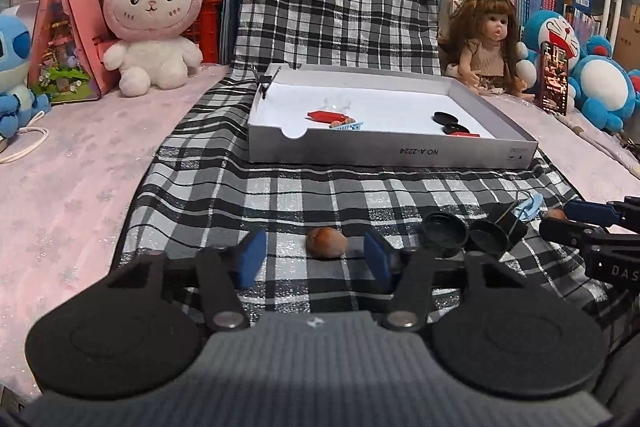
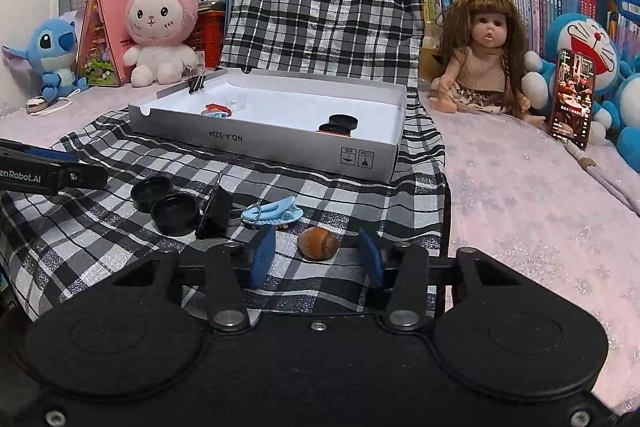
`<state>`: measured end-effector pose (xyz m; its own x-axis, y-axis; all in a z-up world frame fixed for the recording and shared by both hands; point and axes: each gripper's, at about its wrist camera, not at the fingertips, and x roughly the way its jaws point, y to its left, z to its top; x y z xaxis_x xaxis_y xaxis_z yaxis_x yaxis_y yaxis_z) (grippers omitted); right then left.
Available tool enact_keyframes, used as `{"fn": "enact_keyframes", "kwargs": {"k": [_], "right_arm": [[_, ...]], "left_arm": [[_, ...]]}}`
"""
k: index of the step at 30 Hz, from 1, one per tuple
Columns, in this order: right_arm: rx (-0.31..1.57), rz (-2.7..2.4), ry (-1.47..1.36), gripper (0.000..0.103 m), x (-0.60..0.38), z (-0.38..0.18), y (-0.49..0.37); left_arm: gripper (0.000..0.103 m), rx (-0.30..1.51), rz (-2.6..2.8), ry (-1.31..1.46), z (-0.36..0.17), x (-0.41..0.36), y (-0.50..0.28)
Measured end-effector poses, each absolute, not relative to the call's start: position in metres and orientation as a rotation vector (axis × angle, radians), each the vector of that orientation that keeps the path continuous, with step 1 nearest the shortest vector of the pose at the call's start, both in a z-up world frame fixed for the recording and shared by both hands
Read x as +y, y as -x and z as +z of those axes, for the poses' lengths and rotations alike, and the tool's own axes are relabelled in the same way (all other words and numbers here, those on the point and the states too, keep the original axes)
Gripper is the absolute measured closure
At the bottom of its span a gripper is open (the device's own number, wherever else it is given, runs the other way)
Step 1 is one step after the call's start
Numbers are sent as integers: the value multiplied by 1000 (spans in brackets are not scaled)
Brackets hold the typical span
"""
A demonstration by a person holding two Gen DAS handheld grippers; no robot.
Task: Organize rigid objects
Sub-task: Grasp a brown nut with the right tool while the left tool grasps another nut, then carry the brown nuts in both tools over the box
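cloth [image 1: 280, 195]: checked, lying over the worktop as the sorting area; box & loose bits all sitting on it.
box [image 1: 392, 151]: grey, open-topped, sitting at the far end of the cloth – prob. the collecting bin, already holding caps, red pieces & a blue bit; a binder clip is gripping its far left rim.
left gripper [image 1: 316, 259]: jaws standing spread w/ a gap each side, pinching nothing; straddling a brown nut [image 1: 326, 242] so it's lying between the pads, looks lined up for a pick.
right gripper [image 2: 316, 257]: same setup, jaws apart, not pressing; framing a second nut [image 2: 319, 243], which is resting on the cloth near its right edge.
loose pile: two black caps [image 2: 166, 205], a black clip [image 2: 216, 213] & a blue peg [image 2: 272, 211] are lying clustered between the two grippers, still outside the box.
left view only: showing the right gripper's fingers closing around its nut from the side.
right view only: showing the peg & clip clearly, plus the box's right wall w/ its symbols.
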<state>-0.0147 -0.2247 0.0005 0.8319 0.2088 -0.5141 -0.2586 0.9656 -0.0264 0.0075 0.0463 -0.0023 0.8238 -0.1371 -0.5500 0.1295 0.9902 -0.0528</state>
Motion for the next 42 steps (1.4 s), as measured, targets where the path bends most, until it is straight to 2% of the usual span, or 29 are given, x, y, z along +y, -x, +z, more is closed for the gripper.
{"fn": "enact_keyframes", "kwargs": {"k": [2,6,7,29,42], "right_arm": [[534,246,99,64,-224,0,15],[541,243,103,77,-224,0,13],[545,242,104,80,-223,0,13],[550,198,-21,80,-240,27,-11],[614,176,-138,80,-253,60,-80]], "left_arm": [[57,593,-141,13,-4,45,-10],[75,602,-140,9,-6,43,-12],[76,603,-140,7,-5,42,-11],[76,612,-180,112,25,40,-36],[76,572,-180,129,59,33,-86]]}}
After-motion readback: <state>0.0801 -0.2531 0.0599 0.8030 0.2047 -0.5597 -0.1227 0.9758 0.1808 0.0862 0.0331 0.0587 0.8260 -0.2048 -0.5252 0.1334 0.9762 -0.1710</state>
